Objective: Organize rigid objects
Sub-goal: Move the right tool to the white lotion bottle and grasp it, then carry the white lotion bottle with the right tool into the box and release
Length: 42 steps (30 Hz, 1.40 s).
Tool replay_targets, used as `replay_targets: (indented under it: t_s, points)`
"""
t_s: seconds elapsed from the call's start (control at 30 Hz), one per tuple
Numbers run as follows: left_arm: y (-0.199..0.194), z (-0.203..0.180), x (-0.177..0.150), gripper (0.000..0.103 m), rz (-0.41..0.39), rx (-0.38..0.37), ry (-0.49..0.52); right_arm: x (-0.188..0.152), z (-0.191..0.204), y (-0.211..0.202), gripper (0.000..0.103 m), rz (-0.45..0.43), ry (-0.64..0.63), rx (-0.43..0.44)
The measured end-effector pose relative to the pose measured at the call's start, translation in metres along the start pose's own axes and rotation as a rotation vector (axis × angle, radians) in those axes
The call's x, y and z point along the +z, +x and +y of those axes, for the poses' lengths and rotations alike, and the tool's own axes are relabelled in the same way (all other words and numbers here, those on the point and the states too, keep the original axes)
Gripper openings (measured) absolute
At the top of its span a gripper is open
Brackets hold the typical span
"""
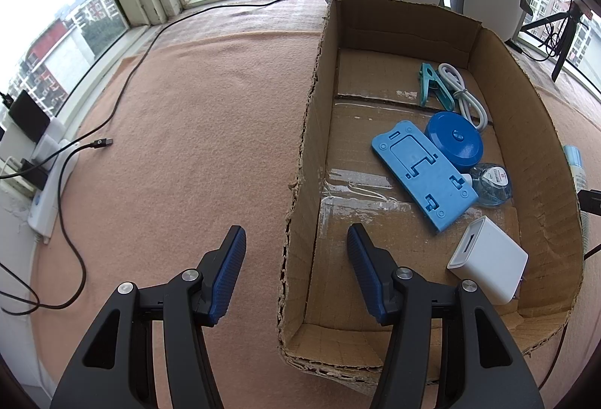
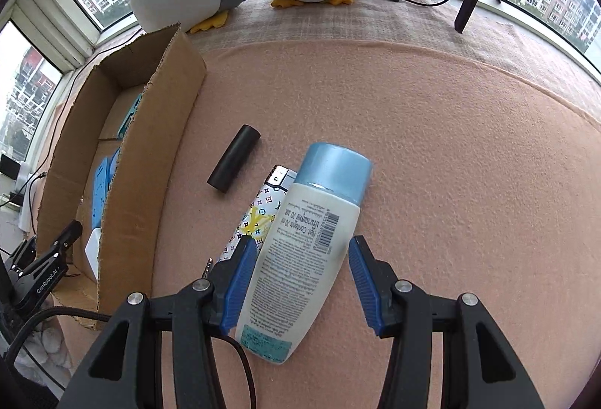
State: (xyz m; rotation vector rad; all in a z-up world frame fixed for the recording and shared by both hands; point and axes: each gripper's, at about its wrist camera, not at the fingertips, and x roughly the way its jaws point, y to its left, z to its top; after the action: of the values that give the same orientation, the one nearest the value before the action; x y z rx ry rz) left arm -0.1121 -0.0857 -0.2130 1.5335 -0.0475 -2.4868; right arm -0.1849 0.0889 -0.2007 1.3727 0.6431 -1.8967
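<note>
Two tongs angled steeply down over a cardboard box and a bottle on the pink cloth.

Left tongs [image 1: 296, 270]: jaws apart, holding nothing, straddling the torn left wall of the cardboard box [image 1: 300, 206], which contains a blue stand [image 1: 420, 176], a blue round case [image 1: 456, 142] and a white charger [image 1: 488, 260]. Right tongs [image 2: 296, 281]: jaws apart around the white bottle [image 2: 300, 258], which lies on the cloth to the right of the box; the left pad [image 2: 236, 289] looks to be against it, the right pad clear. A patterned lighter [image 2: 259, 210] and a black tube [image 2: 233, 156] lie just beside it.
</note>
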Motion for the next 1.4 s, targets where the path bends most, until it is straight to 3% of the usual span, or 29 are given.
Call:
replay_targets:
  t_s: [0.73, 1.0, 1.2, 1.4]
  points:
    - [0.001, 0.0, 0.0, 0.057, 0.002, -0.001, -0.006, 0.013, -0.019, 0.023, 0.045, 0.044, -0.049, -0.081]
    - [0.001, 0.0, 0.001, 0.057, 0.003, -0.001, -0.007, 0.011, -0.023, 0.02, 0.044, 0.037, -0.054, -0.056]
    - [0.001, 0.001, 0.001, 0.057, 0.003, -0.001, -0.008, 0.009, -0.038, 0.013, 0.044, 0.015, 0.043, 0.04]
    - [0.001, 0.0, 0.001, 0.057, 0.003, 0.0, -0.008, 0.015, -0.042, -0.002, 0.044, -0.029, 0.071, 0.057]
